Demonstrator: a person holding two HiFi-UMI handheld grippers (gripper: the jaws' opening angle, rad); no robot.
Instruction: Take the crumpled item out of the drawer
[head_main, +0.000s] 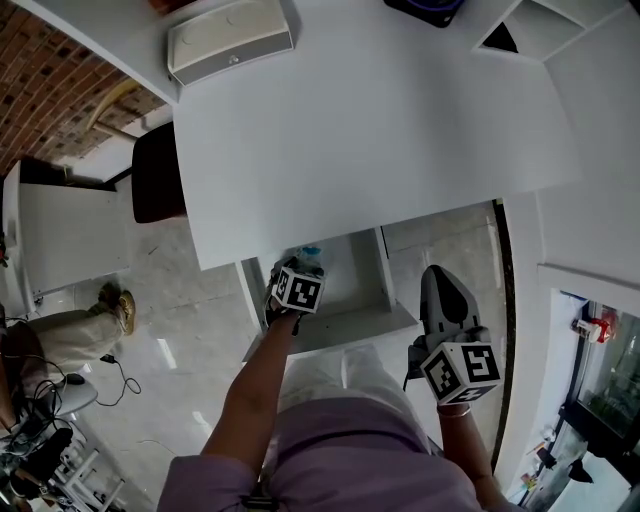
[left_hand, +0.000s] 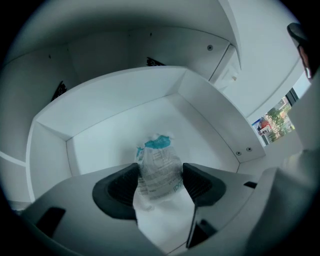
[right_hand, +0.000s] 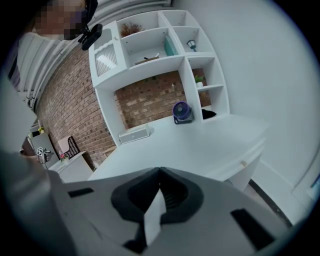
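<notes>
Lilac shirt (head_main: 340, 450) fills the bottom of the head view, and the person's bare left arm reaches forward from it to the open drawer (head_main: 365, 300) under the white desk (head_main: 380, 130). At the end of that arm the left gripper (head_main: 303, 262) is down inside the drawer. Seen from its own camera, the left gripper (left_hand: 159, 181) has its two dark jaws partly closed, one pressed against each side of the crumpled wrapper (left_hand: 157, 157) (thin clear plastic with print on it and a teal patch at the top). The wrapper stands up between the jaws, over the pale floor of the drawer (left_hand: 115, 135); I cannot tell whether it rests on that floor or hangs just clear of it.

Off to the other side, the right gripper (head_main: 437, 272) is held beside the drawer, apart from it. Its own view shows the right gripper (right_hand: 159, 172) with jaws brought fully together, gripping nothing, aimed across the desktop toward a long white box (right_hand: 134, 134), a small blue fan (right_hand: 182, 112), white shelves (right_hand: 165, 45) and a brick wall (right_hand: 145, 102).
</notes>
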